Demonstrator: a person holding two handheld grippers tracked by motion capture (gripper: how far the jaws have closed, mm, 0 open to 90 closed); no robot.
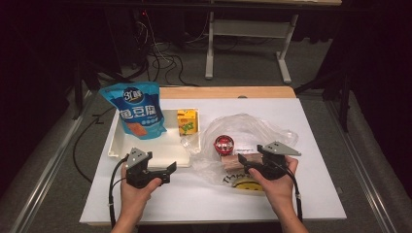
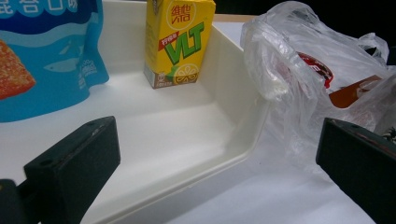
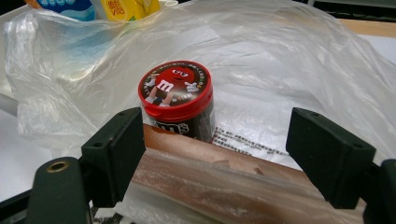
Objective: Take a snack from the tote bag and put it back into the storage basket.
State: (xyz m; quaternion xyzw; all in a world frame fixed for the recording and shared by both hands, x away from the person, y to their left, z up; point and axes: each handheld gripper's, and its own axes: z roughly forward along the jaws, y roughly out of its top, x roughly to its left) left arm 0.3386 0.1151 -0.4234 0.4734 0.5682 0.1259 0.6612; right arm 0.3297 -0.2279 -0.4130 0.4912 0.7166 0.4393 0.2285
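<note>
One white rectangular table [image 1: 311,194] carried everything. On it sat one shallow white plastic tray [image 1: 145,145], holding one blue stand-up snack pouch [image 1: 133,109] and one yellow juice carton [image 1: 187,120] standing upright. Just beside the tray lay one crumpled clear plastic bag [image 1: 252,128], with one red-lidded round candy tub [image 3: 176,98] and one brown wrapped bar [image 3: 224,179] inside it; a yellow item [image 1: 246,183] near its front edge was too blurred to name. Two hand-held grippers were in use. The left gripper [image 1: 171,170] was spread wide over the tray's near corner, gripping nothing. The right gripper [image 3: 215,154] was also spread, straddling the brown bar without pinching it, the tub just beyond.
</note>
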